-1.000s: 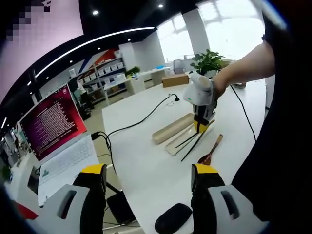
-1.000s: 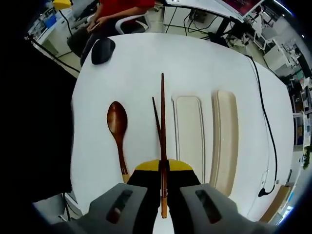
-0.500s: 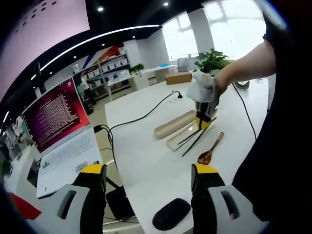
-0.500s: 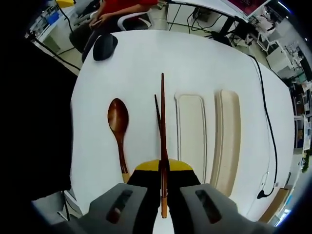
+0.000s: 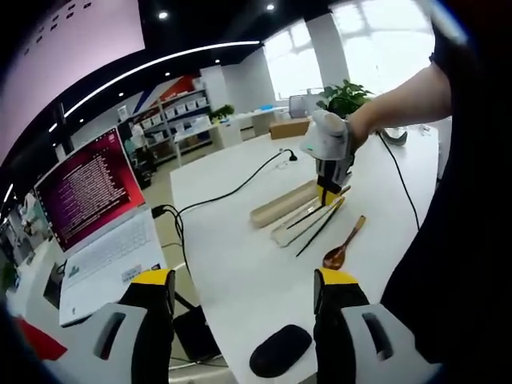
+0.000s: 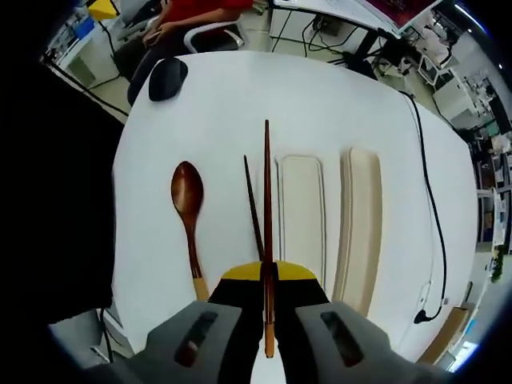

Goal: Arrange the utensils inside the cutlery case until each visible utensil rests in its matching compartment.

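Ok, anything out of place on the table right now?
Nothing spilled or damaged. The utensils are just not in the open case yet: the spoon and one chopstick lie on the table beside it, and the right gripper holds the other chopstick.

At the bottom of the right gripper view, the jaws hide the near ends of the spoon (image 6: 187, 210) and the second chopstick (image 6: 253, 208), which perhaps lies on the table.

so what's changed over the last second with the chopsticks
The right tool has kept one chopstick clamped and carried it slightly toward the open case tray. The second chopstick, the spoon and the lid lie where they were on the table.
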